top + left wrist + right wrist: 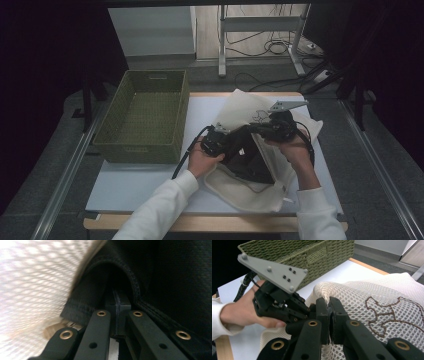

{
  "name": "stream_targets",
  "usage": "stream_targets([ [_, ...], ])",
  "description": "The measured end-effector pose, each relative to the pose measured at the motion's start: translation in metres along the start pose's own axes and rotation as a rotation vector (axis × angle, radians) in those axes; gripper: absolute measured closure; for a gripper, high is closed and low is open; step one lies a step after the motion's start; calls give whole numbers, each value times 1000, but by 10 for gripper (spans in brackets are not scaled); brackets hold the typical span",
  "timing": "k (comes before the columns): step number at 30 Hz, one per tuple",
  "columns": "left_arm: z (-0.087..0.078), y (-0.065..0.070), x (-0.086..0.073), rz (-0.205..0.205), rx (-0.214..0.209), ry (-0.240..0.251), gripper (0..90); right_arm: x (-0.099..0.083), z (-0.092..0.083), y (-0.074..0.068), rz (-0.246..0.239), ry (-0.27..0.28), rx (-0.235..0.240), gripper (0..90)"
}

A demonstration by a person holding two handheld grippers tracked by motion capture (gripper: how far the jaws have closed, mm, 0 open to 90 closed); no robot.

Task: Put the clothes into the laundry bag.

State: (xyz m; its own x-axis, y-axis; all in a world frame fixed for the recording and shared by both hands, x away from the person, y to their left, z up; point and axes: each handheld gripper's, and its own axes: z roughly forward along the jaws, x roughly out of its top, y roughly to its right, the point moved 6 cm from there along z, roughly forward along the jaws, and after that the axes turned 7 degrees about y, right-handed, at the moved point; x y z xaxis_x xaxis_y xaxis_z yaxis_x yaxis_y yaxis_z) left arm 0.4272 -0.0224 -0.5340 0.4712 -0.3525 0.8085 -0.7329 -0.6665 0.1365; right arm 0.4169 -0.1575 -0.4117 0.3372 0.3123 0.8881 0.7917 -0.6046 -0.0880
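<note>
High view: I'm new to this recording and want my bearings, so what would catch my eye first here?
Probably the cream mesh bag in the middle of the white table, with a black garment in its mouth. Both grippers meet there: the left gripper is shut on the black garment, the right gripper is shut on the bag's rim. A green woven basket stands to the left.

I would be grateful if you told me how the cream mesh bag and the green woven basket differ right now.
The cream mesh bag is soft and lies crumpled flat; the green woven basket is stiff and stands upright. The bag holds a black garment; the basket shows nothing inside. The right gripper pinches the bag; the basket stands untouched. Both rest on the white table.
</note>
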Motion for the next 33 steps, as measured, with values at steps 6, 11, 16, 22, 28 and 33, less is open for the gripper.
stream_targets([
  [6, 11, 0, -3, 15, 21, -7, 900, -1, 3, -2, -1, -5, 1, 868],
  [11, 8, -2, -6, 28, 39, 3, 900, -1, 3, -1, 2, -4, 7, 868],
  [16, -10, -2, -3, 55, 50, 35, 900, -2, 2, 1, 8, 0, 7, 868],
  [22, -43, 7, 1, 74, 26, 101, 900, -2, 2, 2, 14, 4, 7, 868],
  [28, -66, 30, -9, 111, -21, 127, 900, -2, 4, 1, 10, -2, 5, 868],
  [33, -67, 36, -25, 129, -29, 99, 900, -3, 6, 0, 6, -5, 6, 868],
])
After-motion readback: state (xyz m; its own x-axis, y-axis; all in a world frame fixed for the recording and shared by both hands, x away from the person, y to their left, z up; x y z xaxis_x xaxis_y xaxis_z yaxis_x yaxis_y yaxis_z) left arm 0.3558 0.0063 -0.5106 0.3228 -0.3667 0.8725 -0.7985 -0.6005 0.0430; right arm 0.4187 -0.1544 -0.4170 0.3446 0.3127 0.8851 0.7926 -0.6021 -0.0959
